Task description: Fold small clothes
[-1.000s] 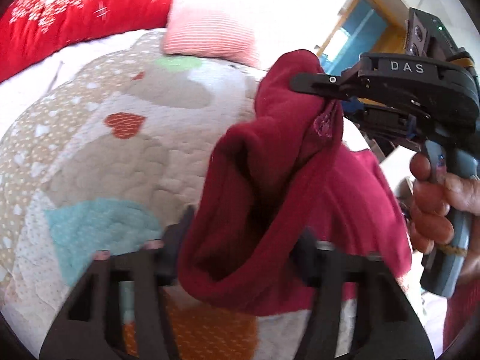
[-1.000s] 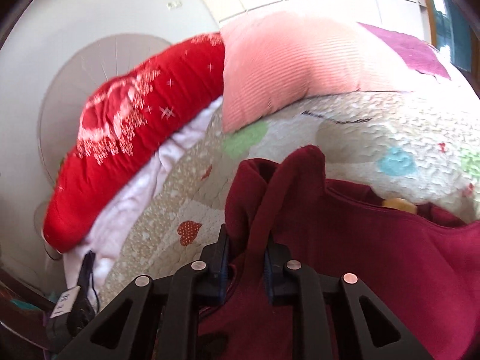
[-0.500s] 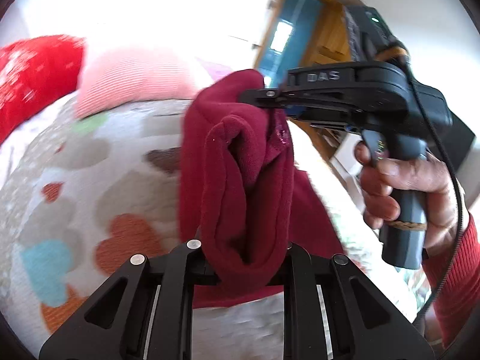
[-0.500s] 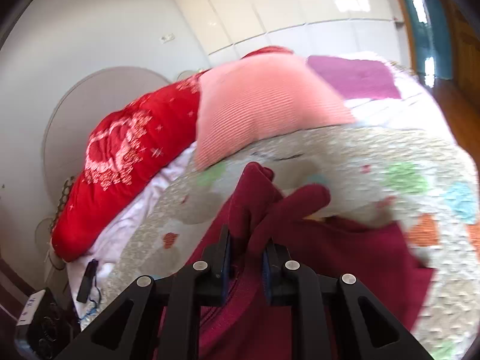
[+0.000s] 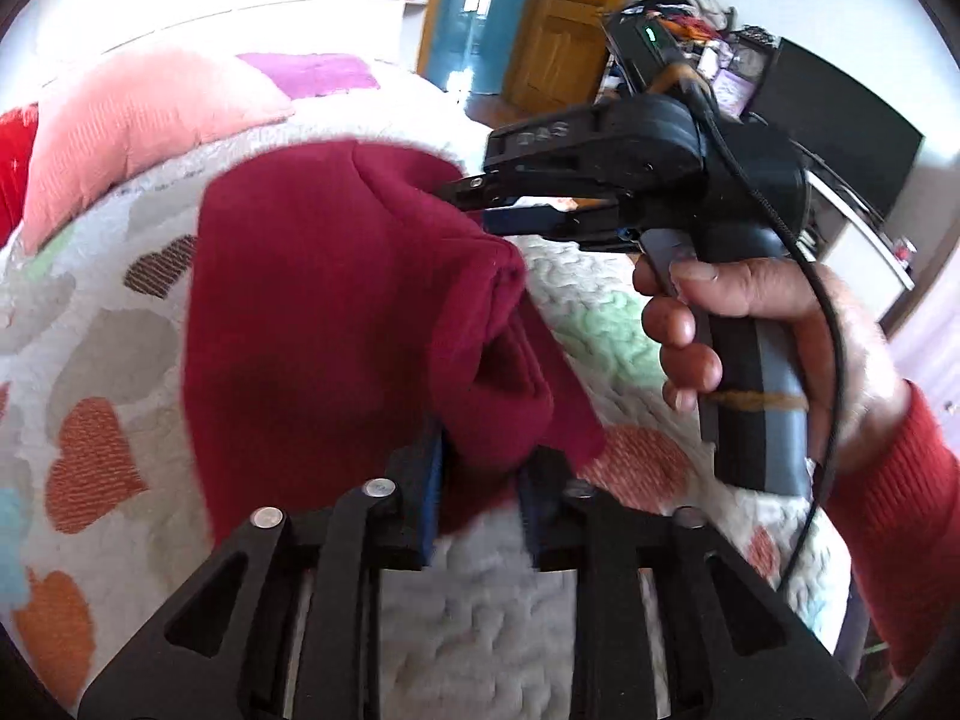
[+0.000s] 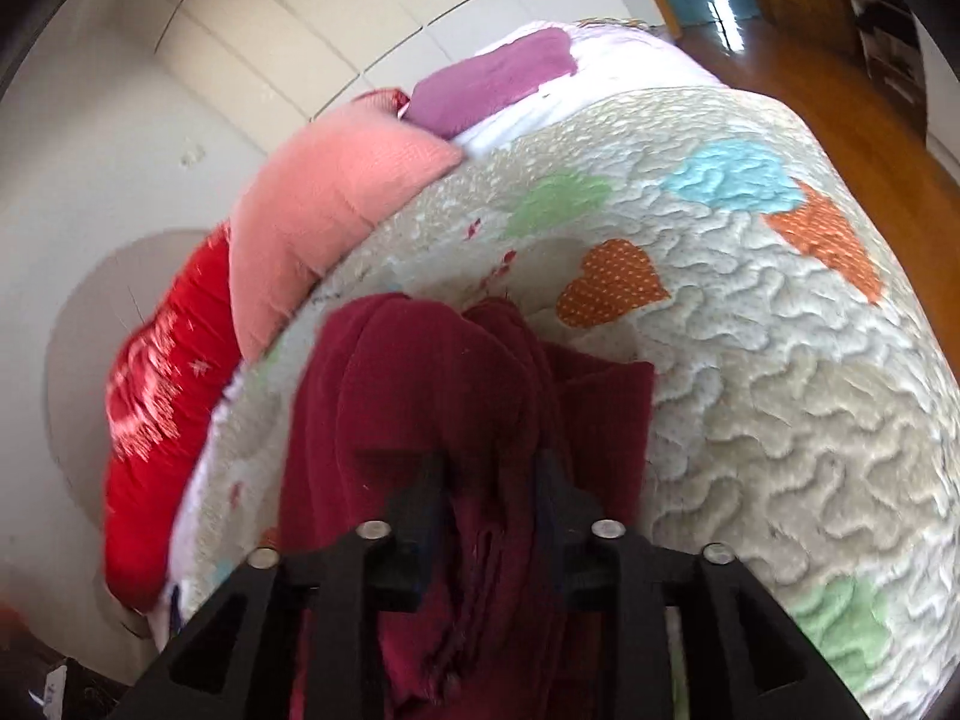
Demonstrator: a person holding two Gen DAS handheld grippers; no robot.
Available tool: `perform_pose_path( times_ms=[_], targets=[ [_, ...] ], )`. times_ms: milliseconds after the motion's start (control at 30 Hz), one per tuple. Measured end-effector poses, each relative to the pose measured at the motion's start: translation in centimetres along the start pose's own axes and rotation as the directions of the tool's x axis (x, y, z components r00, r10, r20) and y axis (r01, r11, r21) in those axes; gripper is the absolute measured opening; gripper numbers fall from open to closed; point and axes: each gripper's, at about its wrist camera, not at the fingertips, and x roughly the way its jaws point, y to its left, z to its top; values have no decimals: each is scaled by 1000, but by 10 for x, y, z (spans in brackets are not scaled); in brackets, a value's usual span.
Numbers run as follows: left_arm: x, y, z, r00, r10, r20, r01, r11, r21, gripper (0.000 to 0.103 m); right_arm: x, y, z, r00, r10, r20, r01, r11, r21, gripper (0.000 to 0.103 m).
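A dark red fleece garment [image 5: 312, 330] lies folded over itself on the heart-patterned quilt [image 5: 600, 312]. My left gripper [image 5: 478, 492] sits at its near end. Its jaws are opening, and a thick fold still fills the gap between the blue pads. My right gripper [image 5: 474, 201], held by a hand [image 5: 750, 312] in a red sleeve, points at the garment's far right edge. Its jaws are opening too, with light showing between them. In the right wrist view the garment [image 6: 432, 390] lies flat under the right gripper [image 6: 489, 480], loose between the spread fingers.
A pink pillow [image 6: 324, 204], a red cushion [image 6: 162, 372] and a purple cloth [image 6: 498, 78] lie at the head of the bed. The quilt [image 6: 780, 360] drops off at the right to a wooden floor [image 6: 840, 90]. A wooden door [image 5: 558, 30] and dark furniture stand behind the right hand.
Both grippers carried the lifted garment across and down, and it now lies folded on the quilt. Both pairs of jaws, clamped on the cloth before, have spread apart.
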Motion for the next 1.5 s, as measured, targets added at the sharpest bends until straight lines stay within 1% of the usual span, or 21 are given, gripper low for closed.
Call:
perform_pose_path(
  times_ms=[67, 133, 233, 300, 467, 567, 633, 667, 700, 767, 833, 900, 1000, 1067, 1133, 1200, 1233, 1267, 1367, 1433, 1500],
  targets=[
    [-25, 8, -1, 999, -4, 40, 3, 1000, 26, 42, -18, 4, -6, 999, 33, 12, -33, 999, 0, 49],
    [-42, 12, -3, 996, 26, 81, -31, 998, 56, 49, -31, 10, -14, 998, 62, 2, -62, 998, -20, 51],
    [-53, 21, -12, 986, 121, 117, -131, 988, 80, 49, -41, 21, -36, 995, 93, -36, -94, 994, -55, 54],
    [-45, 37, -16, 982, 160, 102, -167, 984, 62, 49, -38, 28, -52, 992, 107, -72, -111, 993, -47, 66],
    [-15, 56, -29, 980, 199, 27, -199, 980, 25, 49, -41, 33, -76, 984, 166, -62, -165, 986, 35, 68],
    [0, 60, -36, 984, 176, -12, -176, 984, 7, 49, -54, 48, -89, 977, 214, -8, -214, 977, -20, 68],
    [6, 59, -38, 982, 186, -19, -186, 983, -1, 49, -40, 64, -98, 985, 160, -57, -166, 977, -135, 48],
    [6, 60, -38, 982, 190, -18, -190, 982, -6, 49, -30, 68, -101, 991, 102, -87, -117, 976, -182, 19],
    [5, 60, -39, 982, 190, -18, -191, 982, -13, 49, -24, 68, -103, 992, 71, -103, -90, 977, -194, 6],
    [-9, 57, -39, 984, 175, -10, -176, 984, -32, 49, -21, 60, -105, 993, 62, -101, -79, 982, -171, 6],
    [-25, 58, -39, 985, 170, 21, -169, 985, -31, 49, -41, 59, -108, 996, 65, -54, -75, 975, -210, 6],
    [-34, 59, -38, 982, 182, 41, -181, 983, -30, 49, -52, 59, -113, 999, 22, -31, -29, 966, -256, 6],
    [-29, 62, -31, 981, 188, 37, -186, 981, -54, 49, -31, 48, -121, 993, -83, -80, 58, 958, -281, 6],
    [-27, 61, -29, 981, 189, 36, -185, 980, -76, 49, -27, 40, -120, 992, -78, -103, 48, 963, -265, 6],
    [-27, 57, -26, 985, 165, 52, -161, 984, -78, 49, -42, 39, -114, 997, -1, -82, -17, 974, -224, 13],
    [-21, 52, -24, 984, 168, 51, -165, 985, -58, 49, -60, 34, -104, 997, 65, -37, -70, 985, -160, 47],
    [-15, 50, -23, 985, 168, 41, -165, 985, -49, 49, -67, 31, -99, 996, 83, -10, -84, 988, -130, 54],
    [-9, 49, -22, 987, 160, 27, -159, 986, -44, 49, -74, 26, -89, 995, 95, 33, -92, 992, -84, 57],
    [1, 44, -24, 987, 161, 6, -160, 986, -39, 49, -65, 17, -69, 993, 97, 61, -97, 995, -6, 57],
    [4, 42, -26, 986, 167, 6, -167, 985, -38, 49, -50, 13, -60, 992, 119, 52, -121, 992, 44, 61],
    [5, 43, -27, 987, 161, 9, -160, 986, -51, 50, -21, 8, -50, 995, 99, 10, -99, 990, 99, 63]
  ],
)
